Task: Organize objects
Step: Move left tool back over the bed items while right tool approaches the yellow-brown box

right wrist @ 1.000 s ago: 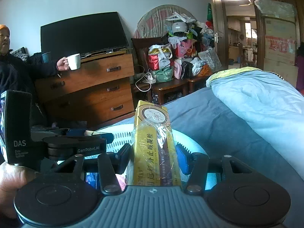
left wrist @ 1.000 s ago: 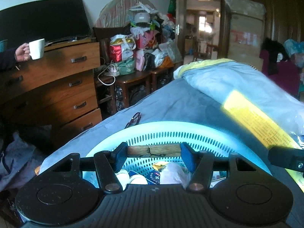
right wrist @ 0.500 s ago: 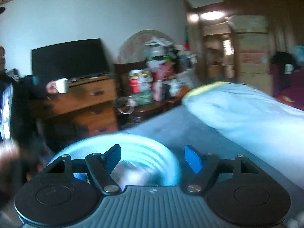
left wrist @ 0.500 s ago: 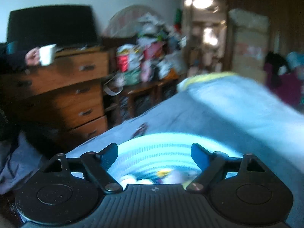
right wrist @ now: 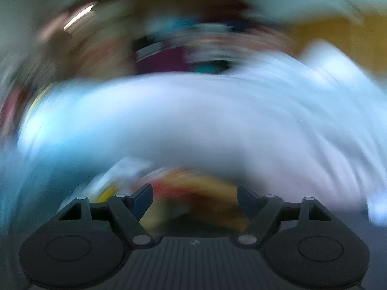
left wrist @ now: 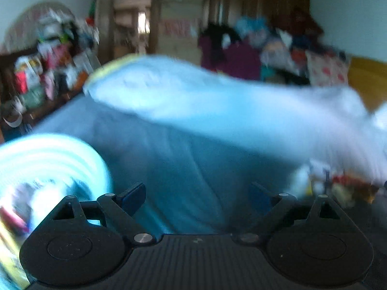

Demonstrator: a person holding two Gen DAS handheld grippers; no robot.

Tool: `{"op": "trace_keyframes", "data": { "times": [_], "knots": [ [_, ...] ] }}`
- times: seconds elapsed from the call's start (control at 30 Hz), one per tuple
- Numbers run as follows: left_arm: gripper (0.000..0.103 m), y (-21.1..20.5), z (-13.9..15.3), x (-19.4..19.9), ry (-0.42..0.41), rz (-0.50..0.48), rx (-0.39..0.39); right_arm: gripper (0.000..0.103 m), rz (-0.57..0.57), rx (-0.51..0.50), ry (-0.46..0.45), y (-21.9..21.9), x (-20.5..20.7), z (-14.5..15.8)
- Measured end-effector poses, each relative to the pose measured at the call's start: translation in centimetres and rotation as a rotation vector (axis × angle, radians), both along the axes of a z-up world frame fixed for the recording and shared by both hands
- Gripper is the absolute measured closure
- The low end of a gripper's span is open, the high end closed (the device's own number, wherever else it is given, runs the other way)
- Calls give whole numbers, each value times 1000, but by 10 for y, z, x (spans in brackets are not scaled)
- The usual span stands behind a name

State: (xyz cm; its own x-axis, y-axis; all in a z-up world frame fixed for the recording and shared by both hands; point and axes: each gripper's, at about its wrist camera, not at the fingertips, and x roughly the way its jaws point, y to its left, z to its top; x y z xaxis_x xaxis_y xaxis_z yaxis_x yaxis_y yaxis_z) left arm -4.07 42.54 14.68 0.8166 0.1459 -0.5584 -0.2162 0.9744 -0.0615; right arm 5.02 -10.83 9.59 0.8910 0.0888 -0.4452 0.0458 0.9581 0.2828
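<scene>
A bed (left wrist: 183, 159) covered in a blue-grey sheet fills most of the left wrist view, and a pale blue quilt (left wrist: 217, 106) lies folded across its far side; the same quilt (right wrist: 193, 120) spreads over the right wrist view, heavily smeared by blur. Behind the bed, a heap of clothes and bags (left wrist: 261, 48) sits against the wall, and a cluttered shelf of packages (left wrist: 50, 65) stands at the left by a lit doorway.

A round, light blue perforated basket (left wrist: 79, 149) sits on the bed at the lower left of the left wrist view, with several small items inside, too blurred to name. On the sheet at the lower right lies a loose pile of small objects (left wrist: 338, 183), white, yellow and red, just under the quilt's edge. In the right wrist view this pile of small objects (right wrist: 188, 193) appears directly ahead of the fingers, red and yellow, shapes unclear.

The left claw (left wrist: 197, 193) is spread wide with nothing between its blue-padded fingers, over bare sheet between basket and pile. The right claw (right wrist: 194, 193) is likewise wide apart and holds nothing; whether it touches the pile cannot be told.
</scene>
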Motion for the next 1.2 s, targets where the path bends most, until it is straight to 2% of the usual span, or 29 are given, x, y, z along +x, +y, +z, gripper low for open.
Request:
{"op": "trace_keyframes", "data": {
  "times": [0.07, 0.1, 0.17, 0.2, 0.27, 0.37, 0.47, 0.53, 0.57, 0.63, 0.7, 0.77, 0.8, 0.83, 0.87, 0.9, 0.93, 1.0, 1.03, 1.1, 1.2],
  "knots": [
    [12, -5, -24, 13, 52, -6, -21, 23, -126, 192, 12, -48, 16, -28],
    [12, -8, -33, 18, 73, -8, -25, 23, -136, 254, 27, -60, 25, -42],
    [12, -11, -48, 26, 103, -12, -21, 24, -67, 303, 47, -63, 45, -63],
    [12, -13, -54, 28, 110, -15, -15, 21, 8, 313, 51, -55, 56, -70],
    [12, -11, -63, 31, 123, -9, -12, 17, 106, 291, 61, -32, 69, -77],
    [12, -7, -74, 41, 140, 13, -4, 16, 327, 229, 102, 23, 73, -78],
    [12, -1, -81, 42, 141, 31, -3, 17, 612, 93, 146, 83, 44, -72],
    [12, -1, -82, 45, 130, 31, 6, 17, 706, 7, 132, 98, 15, -63],
    [12, -1, -84, 45, 126, 34, 21, 14, 678, -43, 98, 97, 0, -58],
    [12, 2, -90, 47, 118, 34, 38, 4, 547, -108, 26, 76, -18, -51],
    [12, 8, -97, 50, 111, 40, 60, 0, 341, -183, -17, 39, -18, -55],
    [11, 15, -105, 55, 111, 62, 78, 0, 174, -265, 44, 0, -1, -66],
    [11, 20, -109, 57, 112, 72, 79, 0, 97, -274, 72, -20, 6, -71],
    [11, 25, -113, 59, 109, 82, 76, 0, 47, -251, 93, -37, 11, -78],
    [10, 28, -118, 60, 107, 90, 74, 0, 0, -208, 164, -54, 17, -91],
    [7, 31, -123, 62, 111, 101, 79, 0, -22, -161, 237, -63, 24, -103],
    [7, 33, -129, 64, 126, 114, 74, 0, -24, -174, 209, -63, 20, -103],
    [0, 30, -134, 63, 123, 110, 90, 0, -33, -264, 225, -55, 21, -105],
    [0, 27, -134, 65, 129, 102, 109, 0, -36, -280, 223, -55, 20, -106],
    [0, 24, -136, 66, 134, 98, 128, 0, -33, -247, 224, -64, 18, -108],
    [0, 30, -136, 62, 109, 96, 90, 0, -32, -227, 221, -62, 23, -107]
  ]
}}
